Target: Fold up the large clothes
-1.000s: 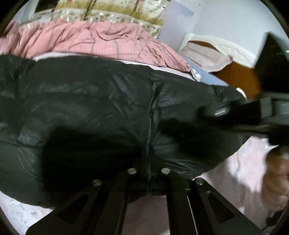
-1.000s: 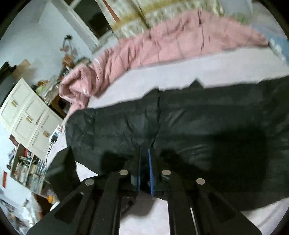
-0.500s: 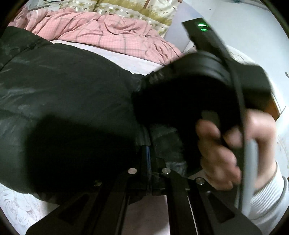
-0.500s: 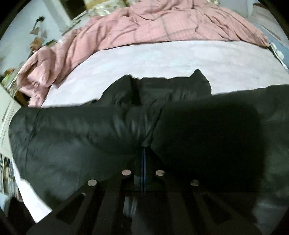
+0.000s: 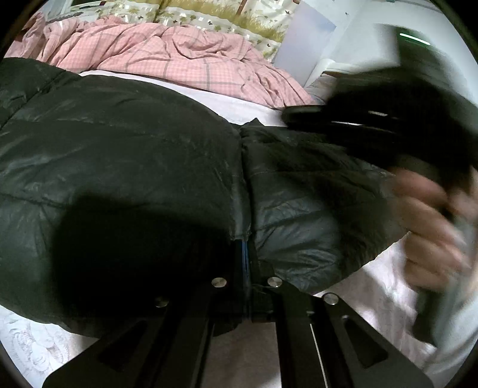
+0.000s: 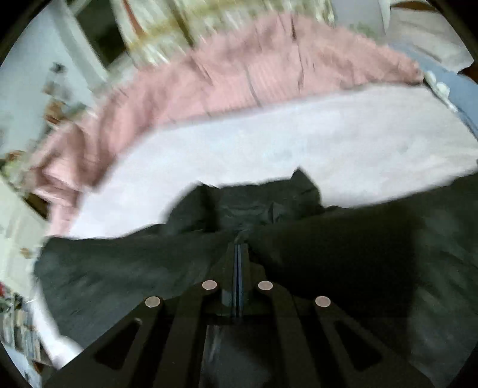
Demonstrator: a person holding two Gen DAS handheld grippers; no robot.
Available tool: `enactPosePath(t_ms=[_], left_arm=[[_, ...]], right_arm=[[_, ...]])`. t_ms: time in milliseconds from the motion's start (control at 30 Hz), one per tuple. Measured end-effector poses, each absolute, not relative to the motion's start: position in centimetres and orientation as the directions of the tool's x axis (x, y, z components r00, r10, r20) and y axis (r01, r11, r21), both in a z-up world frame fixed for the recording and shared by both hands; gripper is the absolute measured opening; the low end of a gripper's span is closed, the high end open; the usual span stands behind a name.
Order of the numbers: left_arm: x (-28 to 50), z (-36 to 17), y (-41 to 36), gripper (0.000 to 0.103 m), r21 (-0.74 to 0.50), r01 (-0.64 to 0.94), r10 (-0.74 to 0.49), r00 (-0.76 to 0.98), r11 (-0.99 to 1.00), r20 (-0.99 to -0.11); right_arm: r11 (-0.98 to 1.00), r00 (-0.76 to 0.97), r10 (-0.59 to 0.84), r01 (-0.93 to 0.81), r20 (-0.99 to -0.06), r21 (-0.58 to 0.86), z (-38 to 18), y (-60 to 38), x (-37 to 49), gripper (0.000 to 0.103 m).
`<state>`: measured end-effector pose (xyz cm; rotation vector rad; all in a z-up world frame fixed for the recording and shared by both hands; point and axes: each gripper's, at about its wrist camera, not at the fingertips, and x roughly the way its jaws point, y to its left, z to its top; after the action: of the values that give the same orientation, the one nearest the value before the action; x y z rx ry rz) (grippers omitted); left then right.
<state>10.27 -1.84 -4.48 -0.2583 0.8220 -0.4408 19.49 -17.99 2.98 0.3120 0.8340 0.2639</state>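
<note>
A black puffer jacket point(image 5: 125, 167) lies across a pale pink bed sheet point(image 5: 227, 107). My left gripper point(image 5: 242, 241) is shut on the jacket's near edge, its jaws pinching a fold. In the right wrist view my right gripper point(image 6: 240, 249) is shut on another fold of the jacket point(image 6: 343, 247), with the collar part point(image 6: 254, 203) bunched just beyond it. The right gripper body and the hand holding it point(image 5: 430, 226) show blurred at the right of the left wrist view, above the jacket.
A crumpled pink checked duvet point(image 5: 179, 56) lies along the far side of the bed; it also shows in the right wrist view point(image 6: 239, 74). Floral curtains point(image 5: 227, 15) hang behind. A blue pillow point(image 6: 448, 86) sits at the right. White cabinets point(image 6: 12, 215) stand at the left.
The right gripper and hand have swung rightward and up across the left wrist view. The right gripper has carried its jacket fold farther over, the view turning toward the duvet. Both stay shut.
</note>
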Motion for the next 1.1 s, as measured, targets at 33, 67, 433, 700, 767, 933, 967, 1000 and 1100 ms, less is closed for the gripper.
enactPosePath(t_ms=[33,67,433,700,767,933,967,1000,1100], left_arm=[[10.2,-4.4,-1.9,0.004,-0.383,0.277,-0.47,0.6,0.881,-0.647],[10.2,-4.4,-1.9,0.004,-0.379,0.278,-0.467,0.601,0.883,-0.648],[10.6,-4.1,-2.0,0.004,-0.363,0.281,-0.457,0.609,0.888,-0.648],[10.3,-4.1,-2.1,0.004,-0.359,0.282,-0.455,0.611,0.89,-0.648],[10.2,-4.0,-2.2,0.004,-0.355,0.283,-0.453,0.613,0.891,-0.648],[9.7,-2.9,-1.8,0.004,-0.363,0.322,-0.485,0.595,0.874,-0.641],[9.1,-2.2,-1.2,0.005,-0.39,0.352,-0.526,0.585,0.851,-0.617],[8.7,-1.5,-0.6,0.01,-0.395,0.364,-0.537,0.585,0.843,-0.608],[7.7,1.9,3.1,0.043,-0.401,0.315,-0.502,0.656,0.86,-0.563]], right_arm=[[0.915,0.662,0.365,-0.124,-0.654,0.385,3.7,-18.9,17.7,0.0],[0.908,0.691,0.377,-0.144,-0.616,0.394,4.6,-20.3,15.0,0.007],[0.822,0.792,0.252,0.127,-0.556,0.554,-0.2,-31.3,6.0,0.101],[0.755,0.797,0.261,0.182,-0.544,0.63,-4.7,-32.5,9.7,0.1],[0.757,0.81,0.22,0.21,-0.544,0.618,-4.7,-32.9,10.0,0.079],[0.764,0.812,0.282,0.132,-0.511,0.631,-3.4,-32.9,10.2,0.033],[0.746,0.819,0.285,0.137,-0.498,0.652,-2.8,-33.5,9.7,0.032],[0.741,0.825,0.275,0.145,-0.494,0.655,-2.5,-34.1,9.3,0.031],[0.821,0.83,0.167,0.181,-0.532,0.541,-0.9,-35.9,8.5,0.031]])
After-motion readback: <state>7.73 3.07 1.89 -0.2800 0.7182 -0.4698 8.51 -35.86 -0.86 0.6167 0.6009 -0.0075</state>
